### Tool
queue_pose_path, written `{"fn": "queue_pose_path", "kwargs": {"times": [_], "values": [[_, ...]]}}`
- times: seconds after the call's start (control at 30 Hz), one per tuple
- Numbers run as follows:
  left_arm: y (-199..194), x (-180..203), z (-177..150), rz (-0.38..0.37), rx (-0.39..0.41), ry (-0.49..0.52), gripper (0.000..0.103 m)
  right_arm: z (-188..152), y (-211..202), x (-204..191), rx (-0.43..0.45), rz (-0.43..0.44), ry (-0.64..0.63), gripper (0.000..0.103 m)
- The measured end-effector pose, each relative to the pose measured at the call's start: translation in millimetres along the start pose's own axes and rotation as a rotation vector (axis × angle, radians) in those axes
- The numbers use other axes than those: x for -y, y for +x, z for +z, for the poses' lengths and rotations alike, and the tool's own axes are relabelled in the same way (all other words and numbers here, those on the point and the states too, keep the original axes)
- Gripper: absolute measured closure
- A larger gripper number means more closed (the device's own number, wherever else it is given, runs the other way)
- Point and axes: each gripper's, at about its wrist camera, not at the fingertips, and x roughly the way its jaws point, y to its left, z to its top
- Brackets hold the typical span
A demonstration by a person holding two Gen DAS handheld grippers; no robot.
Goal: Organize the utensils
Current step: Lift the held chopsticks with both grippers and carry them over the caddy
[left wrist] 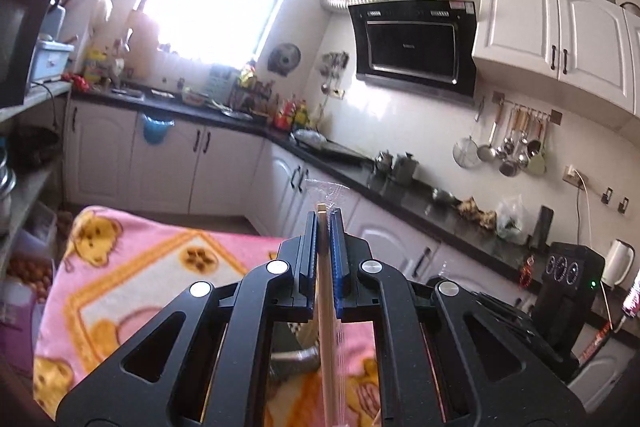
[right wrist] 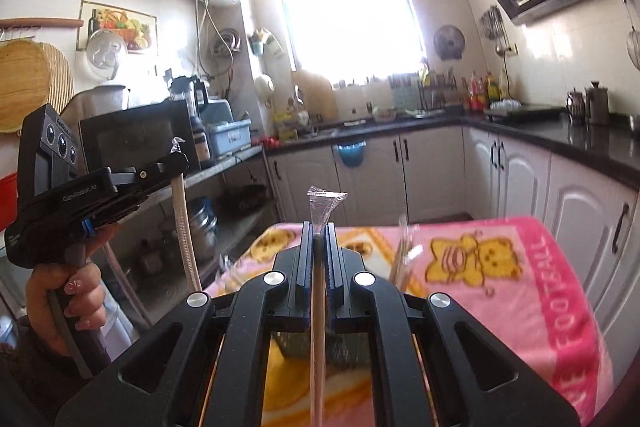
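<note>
My left gripper [left wrist: 324, 217] is shut on a pair of wooden chopsticks in a clear plastic wrapper [left wrist: 327, 307], held upright above the pink blanket. It also shows in the right wrist view [right wrist: 178, 157], at the left, with the wrapped chopsticks [right wrist: 186, 223] hanging down from it. My right gripper [right wrist: 318, 227] is shut on another wrapped pair of chopsticks [right wrist: 318, 307], the wrapper tip sticking out past the fingers. A dark mesh utensil basket [right wrist: 296, 345] sits on the blanket below the right gripper, mostly hidden. More wrapped chopsticks [right wrist: 404, 259] stand blurred at its right.
A table covered by a pink bear-print blanket [right wrist: 500, 267] lies below both grippers. Dark kitchen counters [left wrist: 420, 199] with white cabinets run along the walls. A shelf with a microwave [right wrist: 132, 139] stands at the left. A grey object [left wrist: 296, 359] lies on the blanket under the left gripper.
</note>
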Motion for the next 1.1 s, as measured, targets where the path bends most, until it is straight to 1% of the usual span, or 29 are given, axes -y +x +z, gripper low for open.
{"fn": "queue_pose_path", "kwargs": {"times": [0.2, 0.4, 0.53, 0.67, 0.77, 0.87, 1.1], "values": [[13, -8, 23, 0.059, 0.04, 0.012, 0.099, 21, 12, -3, 0.061, 0.002, -0.027, 0.097], [27, -12, 32, 0.107, 0.083, 0.022, 0.099, 33, 28, -7, 0.119, 0.001, -0.051, 0.097], [34, -11, 33, 0.156, 0.128, 0.043, 0.099, 41, 36, -10, 0.182, -0.006, -0.07, 0.097], [41, -6, 27, 0.197, 0.166, 0.073, 0.099, 46, 43, -16, 0.261, 0.002, -0.1, 0.097], [46, -4, 20, 0.225, 0.185, 0.094, 0.099, 44, 50, -17, 0.297, 0.011, -0.125, 0.097], [54, -5, 9, 0.243, 0.186, 0.107, 0.099, 38, 58, -17, 0.31, 0.012, -0.139, 0.097], [65, -13, -18, 0.285, 0.199, 0.133, 0.099, 11, 82, -4, 0.289, -0.007, -0.12, 0.097]]}}
